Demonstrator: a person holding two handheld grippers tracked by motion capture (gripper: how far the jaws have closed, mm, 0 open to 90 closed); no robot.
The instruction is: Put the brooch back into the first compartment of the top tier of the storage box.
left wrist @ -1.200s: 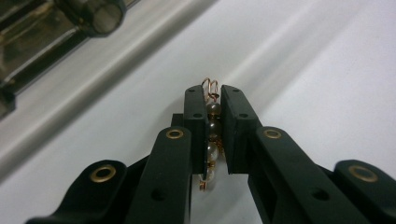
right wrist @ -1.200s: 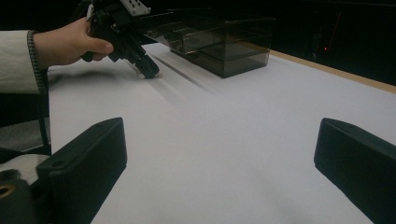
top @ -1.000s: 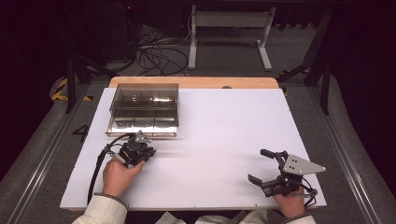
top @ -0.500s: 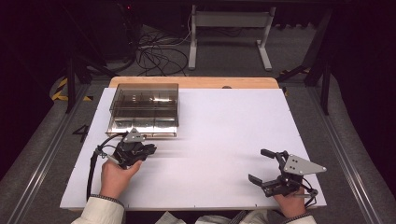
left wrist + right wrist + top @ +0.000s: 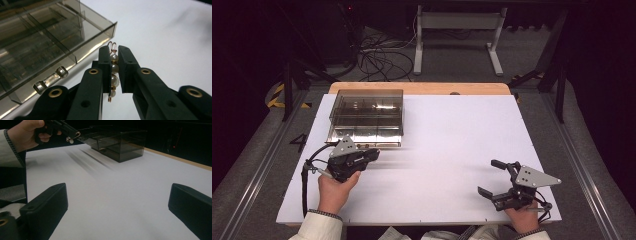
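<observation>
White table top (image 5: 452, 130), tangled cables (image 5: 377, 55) on floor, metal stand (image 5: 457, 30) behind

This looks like a lab or recording studio set up for handling trials. A table (image 5: 452, 89) with a wooden edge is covered by a plain white sheet (image 5: 462, 145) and stands on grey carpet (image 5: 257, 165) against dark surroundings. Loose cables (image 5: 379, 52) lie on the floor behind it beside a metal stand (image 5: 457, 25), yellow-black hazard tape (image 5: 276, 95) marks the floor at the left, and a "4" (image 5: 298, 142) is marked by the table.
</observation>
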